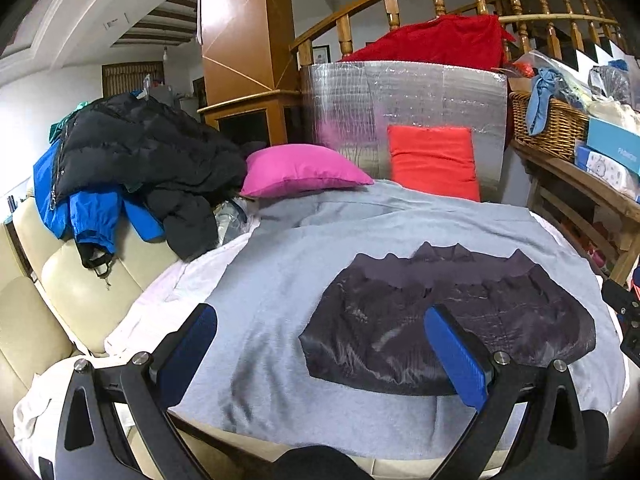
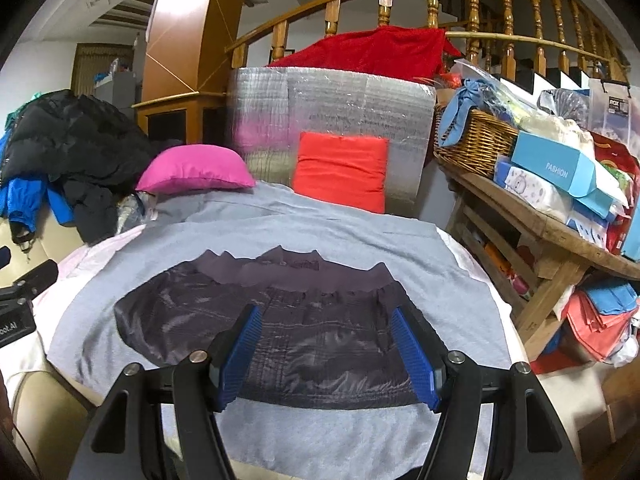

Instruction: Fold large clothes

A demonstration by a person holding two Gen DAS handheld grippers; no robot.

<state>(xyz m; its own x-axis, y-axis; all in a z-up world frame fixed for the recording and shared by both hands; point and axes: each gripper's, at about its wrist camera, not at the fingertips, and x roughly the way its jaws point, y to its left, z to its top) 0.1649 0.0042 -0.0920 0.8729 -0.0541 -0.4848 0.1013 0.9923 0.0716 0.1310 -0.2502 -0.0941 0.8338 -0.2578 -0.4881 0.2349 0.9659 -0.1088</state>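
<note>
Left wrist: left gripper [image 1: 320, 340], blue ribbed pads spread wide, holds nothing. Glossy dark purple quilted jacket [image 1: 448, 320] lies flat, folded, on matte grey knit sheet [image 1: 280, 280].
Right wrist: right gripper [image 2: 326, 340] parted, empty, above the jacket [image 2: 300, 328]; magenta pillow [image 2: 196, 168] behind.

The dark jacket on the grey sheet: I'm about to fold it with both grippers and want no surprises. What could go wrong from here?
1. The dark jacket looks shiny and slick, so it may slip from the open right gripper or the open left gripper.
2. The grey sheet under it lies loose and could get pinched along with the jacket.
3. The pile of coats crowds the left side and could slide onto the sheet.
</note>
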